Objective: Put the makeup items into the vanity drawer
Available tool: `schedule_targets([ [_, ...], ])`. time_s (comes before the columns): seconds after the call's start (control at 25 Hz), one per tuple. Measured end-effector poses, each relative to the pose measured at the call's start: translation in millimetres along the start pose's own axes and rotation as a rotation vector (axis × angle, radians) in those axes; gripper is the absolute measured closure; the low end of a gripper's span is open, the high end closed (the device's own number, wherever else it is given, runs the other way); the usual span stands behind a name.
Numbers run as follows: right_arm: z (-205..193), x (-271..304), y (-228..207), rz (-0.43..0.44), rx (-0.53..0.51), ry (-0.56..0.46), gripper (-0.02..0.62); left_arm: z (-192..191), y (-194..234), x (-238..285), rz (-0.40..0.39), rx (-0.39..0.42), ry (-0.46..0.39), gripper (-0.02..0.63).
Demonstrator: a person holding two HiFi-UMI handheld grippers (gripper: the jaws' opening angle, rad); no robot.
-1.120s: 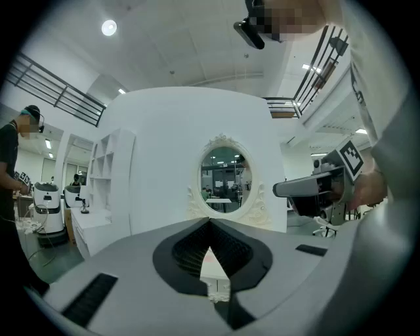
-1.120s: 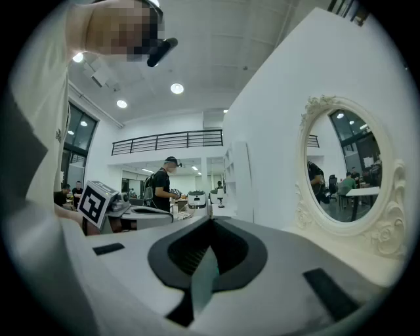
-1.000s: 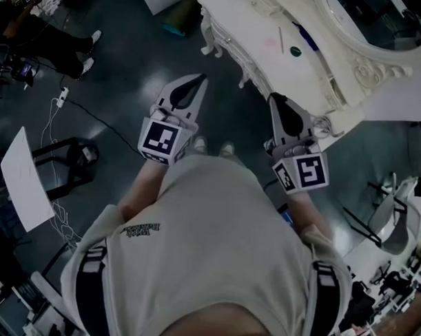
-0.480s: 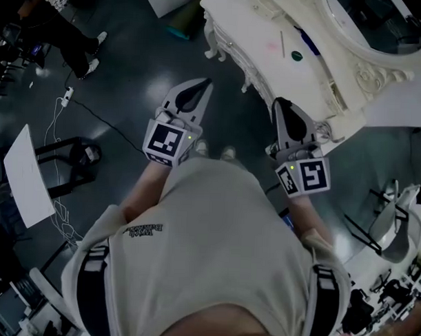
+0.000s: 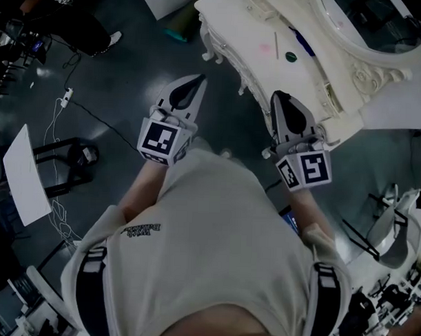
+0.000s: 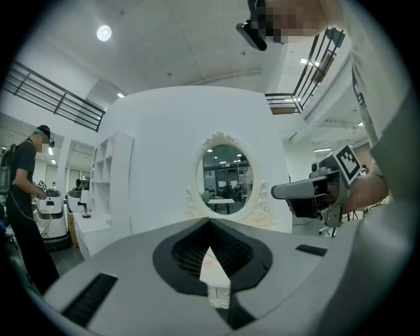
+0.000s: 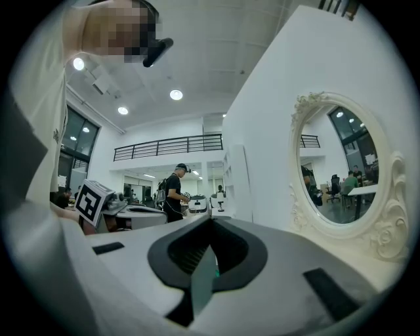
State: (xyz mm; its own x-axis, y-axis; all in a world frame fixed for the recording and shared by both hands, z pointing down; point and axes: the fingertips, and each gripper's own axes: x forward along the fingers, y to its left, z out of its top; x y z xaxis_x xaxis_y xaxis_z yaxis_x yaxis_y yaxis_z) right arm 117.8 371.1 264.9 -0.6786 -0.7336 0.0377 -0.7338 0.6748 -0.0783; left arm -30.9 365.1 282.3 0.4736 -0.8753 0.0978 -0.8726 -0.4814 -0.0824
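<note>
My two grippers, left gripper (image 5: pixel 201 78) and right gripper (image 5: pixel 274 97), are both pinched shut on nothing. Three makeup items lie on the one vanity table (image 5: pixel 229 20): a pink pencil (image 5: pixel 275 44), a round green item (image 5: pixel 291 56) and a blue stick (image 5: pixel 302 42). Both grippers have edged nearer the table than a second ago.

Dim, underexposed head view; bright, fisheye-warped gripper views under round ceiling lamps (image 7: pixel 176 94), black vignette at edges.

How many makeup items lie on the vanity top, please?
3: a pale stick, a dark round piece beside it, a blue pencil nearer the mirror; others may be hidden.
</note>
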Motion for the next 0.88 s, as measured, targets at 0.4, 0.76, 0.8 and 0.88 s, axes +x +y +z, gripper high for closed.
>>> schedule_targets([
  [0.4,1.2,39.5,-31.5,0.023,-0.018,-0.011,0.592,-4.1,18.2,28.2,0.019,0.005,-0.006,0.592],
  [0.76,-6.7,96.0,-69.5,-0.01,-0.012,0.008,0.592,-7.8,62.9,90.9,-0.015,-0.008,-0.023,0.592],
  [0.8,-8.3,102.9,-73.6,-0.014,-0.008,0.014,0.592,-8.9,68.6,97.4,-0.02,-0.011,-0.02,0.592],
  [0.88,-10.0,115.9,-80.3,-0.023,0.0,0.025,0.592,-11.1,79.7,108.4,-0.029,-0.018,-0.008,0.592],
])
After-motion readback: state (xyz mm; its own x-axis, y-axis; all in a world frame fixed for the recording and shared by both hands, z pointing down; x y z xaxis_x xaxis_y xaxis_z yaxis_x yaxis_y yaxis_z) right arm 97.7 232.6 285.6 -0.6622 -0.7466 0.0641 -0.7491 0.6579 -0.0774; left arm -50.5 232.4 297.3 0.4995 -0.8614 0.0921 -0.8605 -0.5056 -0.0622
